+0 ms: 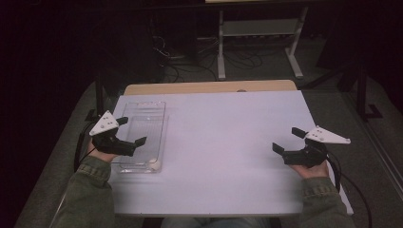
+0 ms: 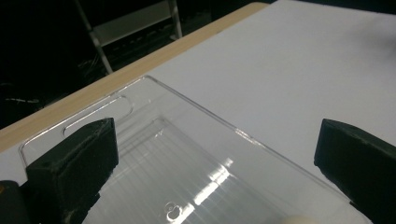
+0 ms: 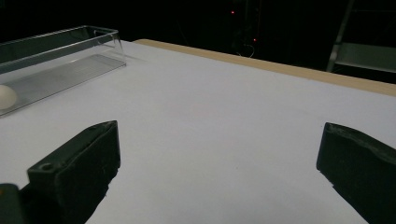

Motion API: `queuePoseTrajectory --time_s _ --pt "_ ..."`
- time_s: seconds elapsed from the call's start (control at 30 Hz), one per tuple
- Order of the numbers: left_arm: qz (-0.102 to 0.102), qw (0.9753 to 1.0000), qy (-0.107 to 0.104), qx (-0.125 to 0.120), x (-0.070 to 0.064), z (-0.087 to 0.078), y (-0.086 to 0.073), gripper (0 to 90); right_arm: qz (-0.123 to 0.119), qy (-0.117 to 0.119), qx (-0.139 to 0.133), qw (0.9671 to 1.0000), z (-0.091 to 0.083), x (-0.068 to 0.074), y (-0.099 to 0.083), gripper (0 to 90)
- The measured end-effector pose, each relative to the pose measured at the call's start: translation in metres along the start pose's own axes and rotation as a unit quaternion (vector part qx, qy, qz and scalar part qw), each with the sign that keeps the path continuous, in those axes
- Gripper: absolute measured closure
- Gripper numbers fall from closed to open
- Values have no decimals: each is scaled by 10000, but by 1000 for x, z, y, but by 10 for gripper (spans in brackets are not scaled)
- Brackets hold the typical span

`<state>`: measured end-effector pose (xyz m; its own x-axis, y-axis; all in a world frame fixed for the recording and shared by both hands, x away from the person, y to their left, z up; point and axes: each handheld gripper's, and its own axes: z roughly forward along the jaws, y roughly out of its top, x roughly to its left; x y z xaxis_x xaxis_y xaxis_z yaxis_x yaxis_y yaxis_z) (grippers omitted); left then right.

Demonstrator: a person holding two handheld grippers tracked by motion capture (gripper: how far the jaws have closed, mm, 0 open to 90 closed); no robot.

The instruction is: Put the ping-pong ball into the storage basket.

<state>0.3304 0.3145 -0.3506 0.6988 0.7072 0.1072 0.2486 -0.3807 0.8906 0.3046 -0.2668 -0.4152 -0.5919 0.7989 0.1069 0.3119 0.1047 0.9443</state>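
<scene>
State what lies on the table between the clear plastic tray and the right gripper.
Bare white tabletop, seen in the high view, separates clear plastic tray from right gripper.

A white table (image 1: 223, 142) with a wooden strip along its far edge stands in a dark room. A clear plastic tray (image 1: 142, 135) lies lengthwise on its left side, with a small pale object (image 1: 154, 163) at its near end. The left gripper (image 1: 131, 130) is held over the tray, jaws apart. The right gripper (image 1: 286, 139) is held above the table's right side, well apart from the tray, jaws also apart. Green sleeves enter from below.
</scene>
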Motion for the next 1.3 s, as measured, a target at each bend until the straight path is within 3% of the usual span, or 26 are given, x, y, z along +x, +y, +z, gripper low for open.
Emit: queuePoseTrajectory --time_s 0.17,0.33,0.6,0.77,0.97,1.13,1.3 --pt "-37 9996 181 -215 -5 -4 -5 0 6 2 -34 10000 -1 0 0 0" --pt "-255 9981 376 -410 -10 -5 -16 0 -3 21 -56 10000 -1 0 0 0" --pt "-589 9948 445 -704 -13 -11 -31 0 -7 18 -113 9999 -3 1 1 0" --pt "-658 9927 566 -841 -15 -13 -42 0 -9 1 -138 9999 -4 2 1 0" --pt "-595 9919 678 -892 -17 -12 -49 0 -40 -10 -209 9998 -6 4 2 0" --pt "-657 9885 798 -1106 -18 -19 -51 0 -111 -11 -278 9996 -9 7 3 0" --pt "-614 9883 795 -1149 -20 -21 -51 0 -105 -7 -308 9995 -9 8 2 0"
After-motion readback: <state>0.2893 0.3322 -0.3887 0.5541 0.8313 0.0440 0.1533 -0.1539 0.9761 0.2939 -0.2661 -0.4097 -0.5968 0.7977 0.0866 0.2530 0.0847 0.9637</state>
